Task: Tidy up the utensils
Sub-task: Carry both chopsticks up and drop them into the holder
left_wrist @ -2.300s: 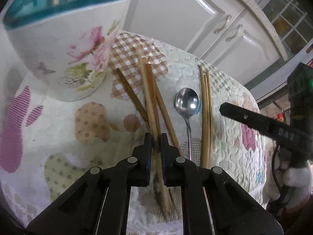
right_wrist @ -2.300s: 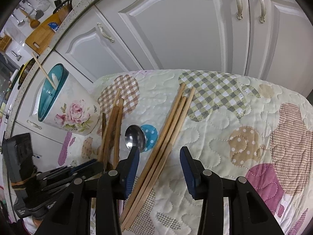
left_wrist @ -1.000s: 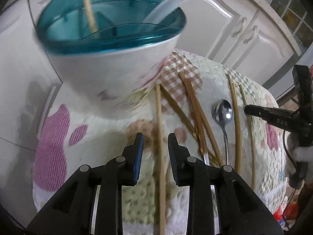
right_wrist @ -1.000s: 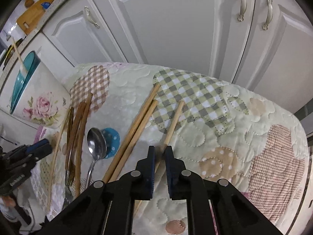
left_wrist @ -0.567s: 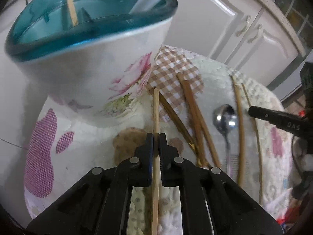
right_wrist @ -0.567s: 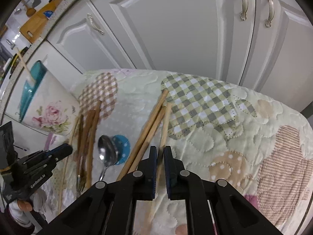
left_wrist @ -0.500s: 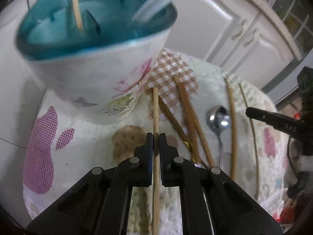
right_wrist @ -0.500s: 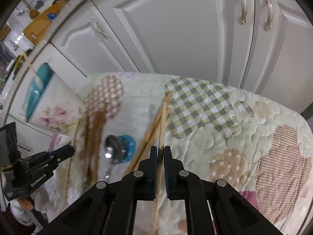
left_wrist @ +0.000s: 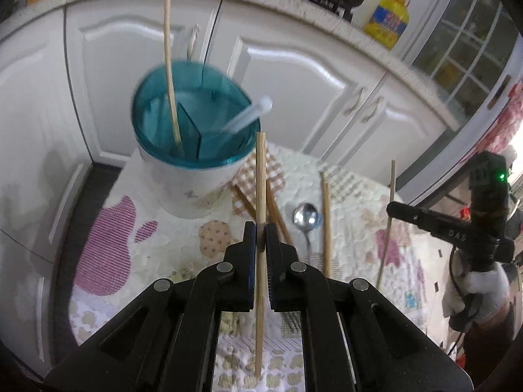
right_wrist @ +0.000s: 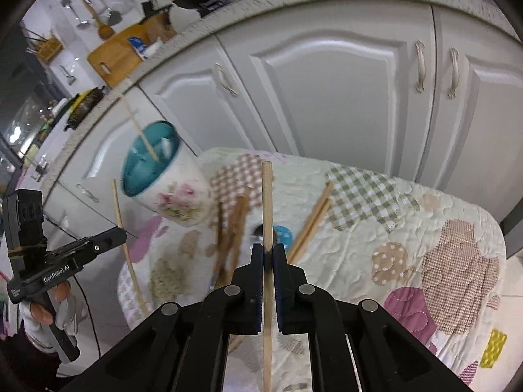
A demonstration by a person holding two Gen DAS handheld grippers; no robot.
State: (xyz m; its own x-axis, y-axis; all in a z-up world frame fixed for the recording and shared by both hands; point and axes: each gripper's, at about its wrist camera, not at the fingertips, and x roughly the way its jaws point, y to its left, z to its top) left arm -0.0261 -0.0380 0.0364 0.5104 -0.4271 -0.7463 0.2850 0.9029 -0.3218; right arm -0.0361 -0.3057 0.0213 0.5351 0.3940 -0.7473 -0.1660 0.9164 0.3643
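My left gripper (left_wrist: pixel 260 233) is shut on a light wooden chopstick (left_wrist: pixel 260 176) and holds it above the quilted cloth, just right of the floral utensil cup (left_wrist: pixel 193 137) with a teal insert. The cup holds one chopstick (left_wrist: pixel 171 65) and a white plastic handle (left_wrist: pixel 246 116). My right gripper (right_wrist: pixel 268 254) is shut on another light chopstick (right_wrist: pixel 267 202), raised over the cloth; it shows in the left wrist view (left_wrist: pixel 387 215). Dark brown chopsticks (right_wrist: pixel 233 228), a metal spoon (left_wrist: pixel 306 214) and two light chopsticks (right_wrist: pixel 310 219) lie on the cloth.
The quilted patchwork cloth (right_wrist: pixel 408 228) covers a small table in front of white kitchen cabinets (right_wrist: pixel 343 81). The left gripper with its chopstick shows in the right wrist view (right_wrist: pixel 81 254). A worktop with a yellow bottle (left_wrist: pixel 387 21) runs behind.
Both grippers have risen well above the cloth, each carrying its chopstick. The cup now sits lower and farther off in both views, with its opening visible from above.
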